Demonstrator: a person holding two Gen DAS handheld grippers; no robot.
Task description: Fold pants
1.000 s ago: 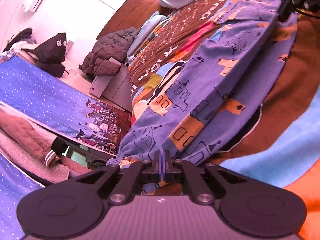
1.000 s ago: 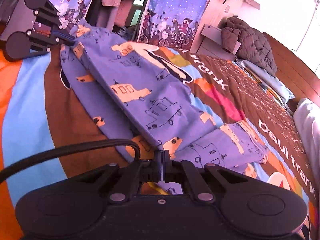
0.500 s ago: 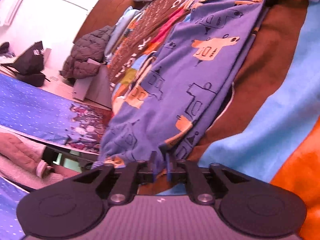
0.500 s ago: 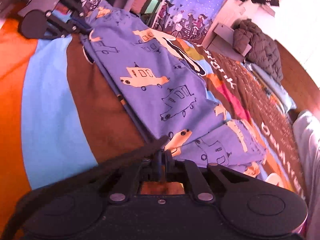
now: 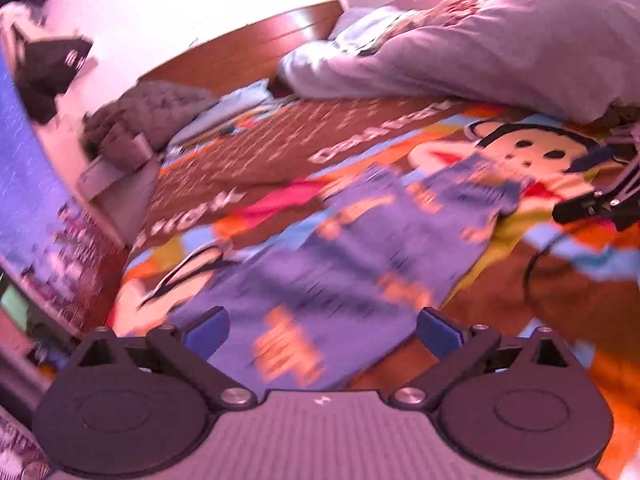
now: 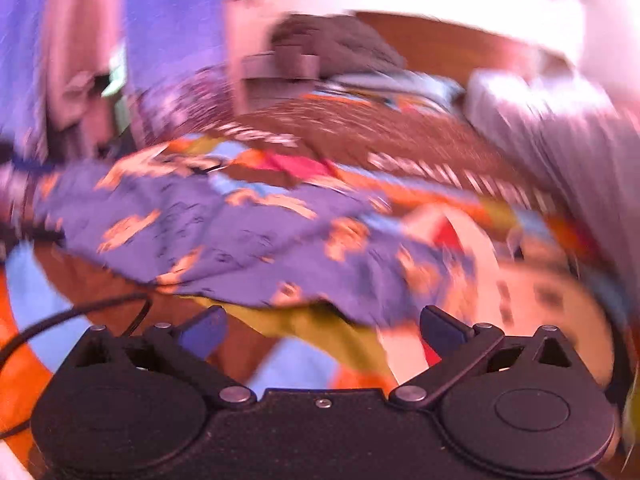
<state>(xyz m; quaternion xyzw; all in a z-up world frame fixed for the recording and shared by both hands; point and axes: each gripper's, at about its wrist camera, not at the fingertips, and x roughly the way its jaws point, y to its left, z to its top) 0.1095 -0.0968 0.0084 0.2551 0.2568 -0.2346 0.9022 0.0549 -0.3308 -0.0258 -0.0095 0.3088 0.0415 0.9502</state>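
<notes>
Bed (image 5: 592, 288) with cartoon-print cover, blue patterned pants (image 5: 360, 264) lying flat, left tool (image 5: 322, 330) and right tool (image 6: 322, 328) jaws just opened wide, gripping nothing, frames blurred.

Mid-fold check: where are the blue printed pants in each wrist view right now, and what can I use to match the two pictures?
Left wrist: pants run from lower centre, between the open left tongs, up to the right.
Right wrist: pants stretch across the middle, beyond the open right tongs.
Shared landmark: the brown lettered band of the bedspread, behind the pants in both.
</notes>
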